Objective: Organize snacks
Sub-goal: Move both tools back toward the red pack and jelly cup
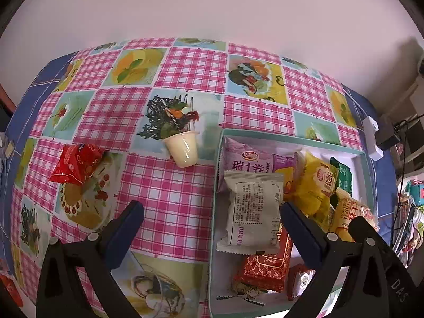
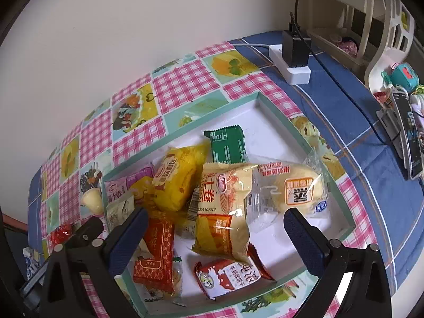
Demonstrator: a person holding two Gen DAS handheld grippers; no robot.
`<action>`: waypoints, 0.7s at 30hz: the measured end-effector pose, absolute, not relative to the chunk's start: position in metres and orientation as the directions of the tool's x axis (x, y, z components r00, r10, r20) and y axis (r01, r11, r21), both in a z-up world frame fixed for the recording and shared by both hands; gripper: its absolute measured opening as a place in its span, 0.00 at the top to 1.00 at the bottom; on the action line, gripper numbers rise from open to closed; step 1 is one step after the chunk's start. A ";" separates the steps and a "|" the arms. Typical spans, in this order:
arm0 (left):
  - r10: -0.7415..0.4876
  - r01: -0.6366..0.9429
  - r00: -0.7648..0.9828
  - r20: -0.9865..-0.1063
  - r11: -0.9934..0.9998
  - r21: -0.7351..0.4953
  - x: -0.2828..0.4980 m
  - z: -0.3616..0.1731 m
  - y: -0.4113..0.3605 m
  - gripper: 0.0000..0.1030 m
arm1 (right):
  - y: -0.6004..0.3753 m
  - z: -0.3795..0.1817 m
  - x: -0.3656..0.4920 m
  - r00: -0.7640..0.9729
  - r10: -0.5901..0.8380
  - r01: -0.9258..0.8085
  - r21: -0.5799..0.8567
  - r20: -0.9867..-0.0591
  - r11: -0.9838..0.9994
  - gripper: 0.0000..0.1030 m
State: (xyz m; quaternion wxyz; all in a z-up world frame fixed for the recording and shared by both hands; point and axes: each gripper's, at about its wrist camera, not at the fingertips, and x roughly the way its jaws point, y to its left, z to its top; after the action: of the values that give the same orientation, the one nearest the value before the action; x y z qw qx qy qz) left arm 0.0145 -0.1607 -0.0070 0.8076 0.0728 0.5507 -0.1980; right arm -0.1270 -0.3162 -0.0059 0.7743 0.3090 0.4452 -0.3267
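A teal-rimmed white box [image 1: 216, 159] [image 2: 281, 111] on the checked tablecloth holds several snack packets: a grey-white packet [image 1: 253, 209], a pink one [image 1: 249, 159], yellow ones [image 2: 177, 177], a green one [image 2: 228, 145], red ones [image 2: 156, 254] and a clear-wrapped bun [image 2: 294, 188]. A red packet [image 1: 78, 163] [image 2: 61, 233] and a cream jelly cup [image 1: 182, 148] [image 2: 93, 200] lie on the cloth left of the box. My left gripper [image 1: 212, 217] is open and empty, over the box's left wall. My right gripper [image 2: 214, 222] is open and empty above the packets in the box.
A white power strip with a black adapter [image 2: 294, 55] and cables lies on the blue cloth at the far right. A phone on a stand [image 2: 408, 137] and a cream rack [image 2: 371, 26] with small items stand to the right. A wall runs behind the table.
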 end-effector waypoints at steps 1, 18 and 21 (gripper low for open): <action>-0.241 0.400 0.313 -0.919 0.911 -0.102 0.015 -0.007 -0.159 0.00 | -0.315 -0.005 -0.127 0.395 -0.223 0.779 0.196 -0.891 0.595 0.00; -0.168 0.282 0.352 -0.921 0.957 -0.067 0.039 0.005 -0.095 0.00 | -0.256 0.011 -0.091 0.425 -0.188 0.672 0.170 -0.886 0.721 0.00; -0.148 0.256 0.364 -0.920 0.965 -0.054 0.044 0.006 -0.078 0.00 | -0.242 0.013 -0.084 0.430 -0.181 0.645 0.161 -0.884 0.747 0.00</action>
State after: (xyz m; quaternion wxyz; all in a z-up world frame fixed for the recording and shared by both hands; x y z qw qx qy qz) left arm 0.0437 -0.0782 0.0064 0.8243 0.0490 0.5506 -0.1227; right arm -0.0839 -0.2420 0.0128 0.8085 0.2478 0.4687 -0.2553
